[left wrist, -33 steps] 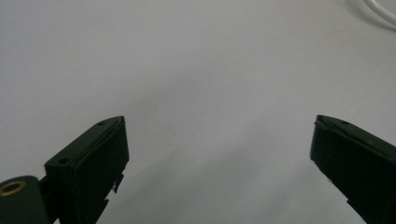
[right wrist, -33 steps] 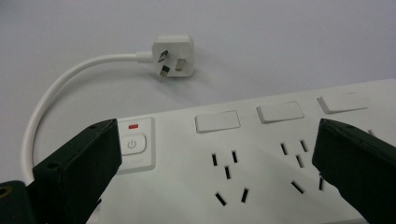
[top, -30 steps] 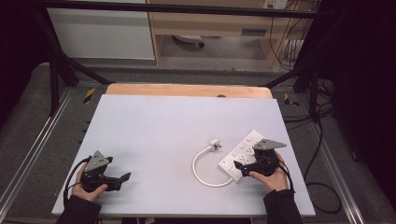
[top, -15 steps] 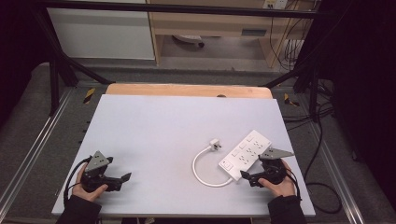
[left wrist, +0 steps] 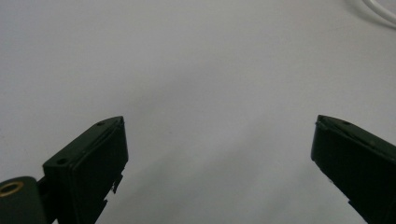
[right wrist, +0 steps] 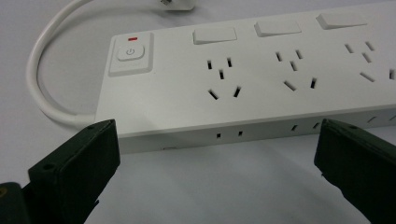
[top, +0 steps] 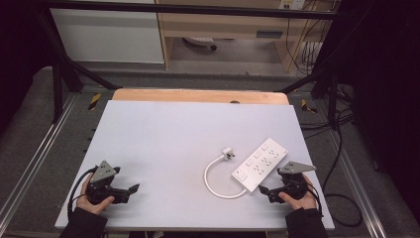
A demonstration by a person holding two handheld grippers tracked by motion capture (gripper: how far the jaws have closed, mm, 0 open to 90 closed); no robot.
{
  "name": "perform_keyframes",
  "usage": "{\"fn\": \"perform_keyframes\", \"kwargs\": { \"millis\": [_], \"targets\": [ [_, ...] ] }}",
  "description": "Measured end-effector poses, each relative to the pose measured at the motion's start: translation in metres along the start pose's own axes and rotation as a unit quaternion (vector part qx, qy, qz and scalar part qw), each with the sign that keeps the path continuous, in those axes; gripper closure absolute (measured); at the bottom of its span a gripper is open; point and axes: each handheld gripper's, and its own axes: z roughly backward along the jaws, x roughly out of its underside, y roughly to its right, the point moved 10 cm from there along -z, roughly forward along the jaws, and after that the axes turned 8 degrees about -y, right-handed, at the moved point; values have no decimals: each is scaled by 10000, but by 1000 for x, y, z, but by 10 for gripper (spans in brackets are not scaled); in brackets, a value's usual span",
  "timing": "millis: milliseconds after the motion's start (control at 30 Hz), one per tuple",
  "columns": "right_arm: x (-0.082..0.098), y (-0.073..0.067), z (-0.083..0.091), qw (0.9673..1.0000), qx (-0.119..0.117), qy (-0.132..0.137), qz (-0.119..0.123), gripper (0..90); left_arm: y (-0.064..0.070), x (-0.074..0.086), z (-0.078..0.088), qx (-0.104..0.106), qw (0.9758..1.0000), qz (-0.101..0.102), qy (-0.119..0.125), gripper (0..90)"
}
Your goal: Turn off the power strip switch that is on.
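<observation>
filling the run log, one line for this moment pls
left gripper: open, idle | right gripper: open, beside power strip, not touching | cord: looped on table

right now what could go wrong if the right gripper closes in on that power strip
The right gripper is open beside the power strip's long edge, so the smooth casing might skid across the table rather than get gripped. The looped cord and loose plug may drag or swing if the strip is lifted.
</observation>
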Motion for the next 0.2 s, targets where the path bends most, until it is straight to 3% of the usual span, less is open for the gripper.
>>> {"fn": "perform_keyframes", "kwargs": {
  "millis": [200],
  "targets": [
    [1, 0, 0, 10000, 6, -15, 40, 10, 1, 0, 0, -1, 10000, -16, -12, 36]
  ]
}}
